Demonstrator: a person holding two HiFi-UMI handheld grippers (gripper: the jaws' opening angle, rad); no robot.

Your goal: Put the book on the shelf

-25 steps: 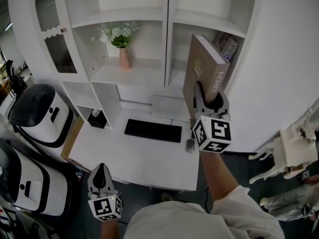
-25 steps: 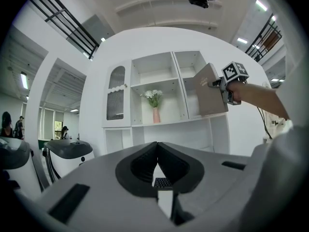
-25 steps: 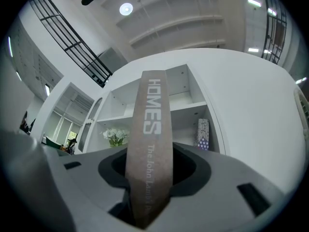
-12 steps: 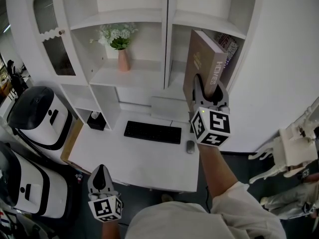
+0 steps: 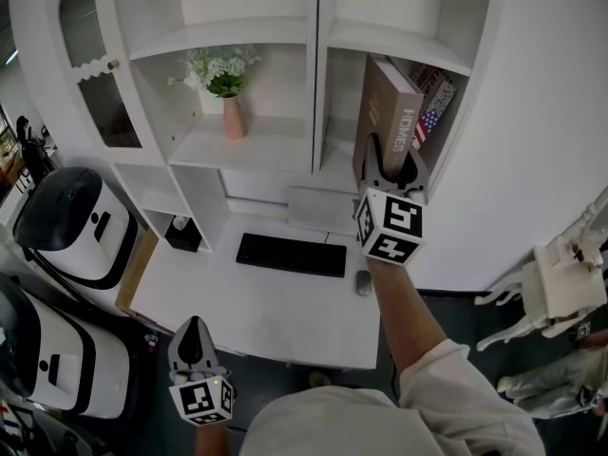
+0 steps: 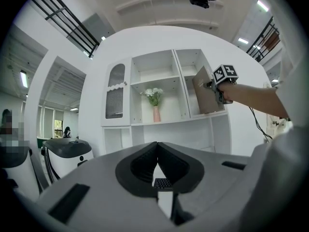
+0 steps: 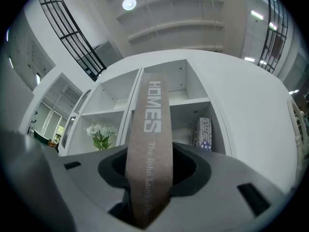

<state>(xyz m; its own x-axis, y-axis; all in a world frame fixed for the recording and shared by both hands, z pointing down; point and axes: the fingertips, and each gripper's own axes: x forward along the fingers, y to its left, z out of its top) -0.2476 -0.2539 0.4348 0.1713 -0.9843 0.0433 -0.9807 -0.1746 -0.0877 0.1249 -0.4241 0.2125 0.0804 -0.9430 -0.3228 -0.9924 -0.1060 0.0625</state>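
Currently the book (image 5: 389, 122) is being clamped upright by the right hand-held gripper (image 5: 390, 162), the shelf (image 5: 334, 164) lying at twelve o'clock; the left hand-held gripper (image 5: 193, 329) is being held clenched, empty, at seven o'clock.

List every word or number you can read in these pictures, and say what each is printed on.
"HOMES": spine of the brown book.
"The John Lamb...": smaller line lower on that spine; the rest is unreadable.
Flag-patterned book: print too small to read.
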